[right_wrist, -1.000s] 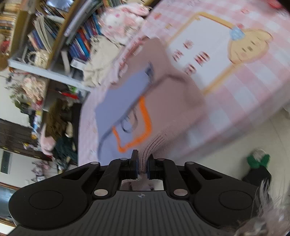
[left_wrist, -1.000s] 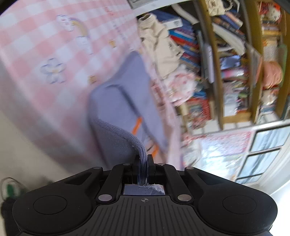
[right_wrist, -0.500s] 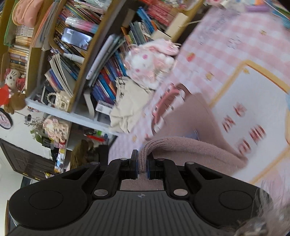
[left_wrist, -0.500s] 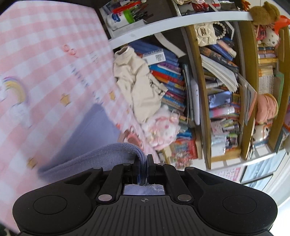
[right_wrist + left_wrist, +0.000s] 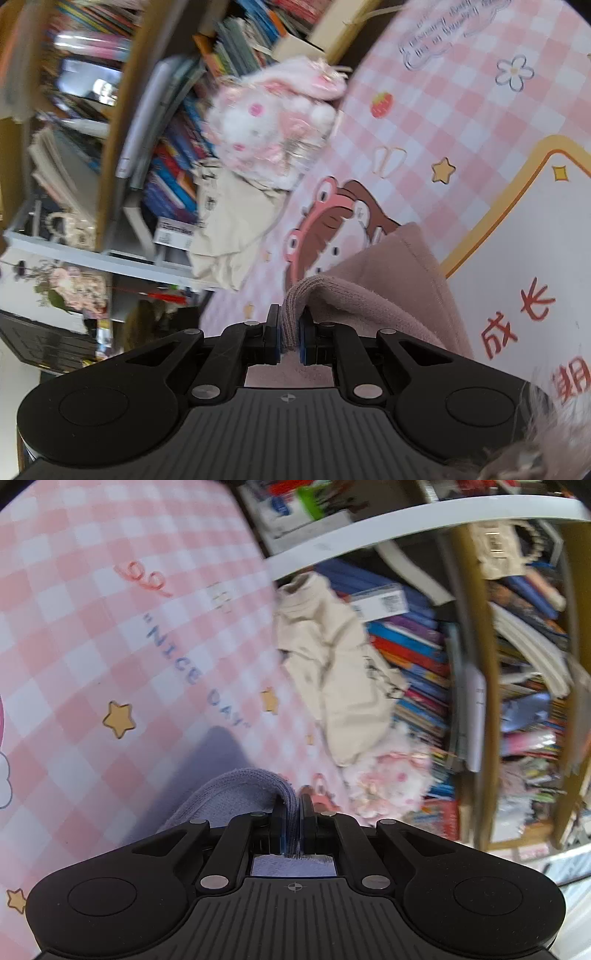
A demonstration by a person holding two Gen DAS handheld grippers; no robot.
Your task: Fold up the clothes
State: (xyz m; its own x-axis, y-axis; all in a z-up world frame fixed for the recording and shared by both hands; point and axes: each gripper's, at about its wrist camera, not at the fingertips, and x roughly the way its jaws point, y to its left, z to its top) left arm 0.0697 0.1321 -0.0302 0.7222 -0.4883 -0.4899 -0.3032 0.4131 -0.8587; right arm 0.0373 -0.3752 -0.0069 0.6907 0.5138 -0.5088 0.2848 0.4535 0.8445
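Observation:
A knit garment lies on a pink checked cloth [image 5: 92, 635]. Its lavender part [image 5: 236, 794] shows in the left wrist view, its dusty pink part [image 5: 388, 291] in the right wrist view. My left gripper [image 5: 293, 812] is shut on a folded lavender edge. My right gripper [image 5: 290, 334] is shut on a folded pink edge. Both held edges are carried over the far part of the cloth. Most of the garment is hidden under the grippers.
A cream garment [image 5: 336, 672] and a pink-and-white plush [image 5: 269, 122] lie at the cloth's far edge. Behind them stands a wooden bookshelf [image 5: 469, 664] packed with books. The cloth [image 5: 461, 110] shows printed cartoons and text.
Both grippers have carried the held edges forward over the garment toward the bookshelf. The orange-trimmed front seen a second ago is out of view now.

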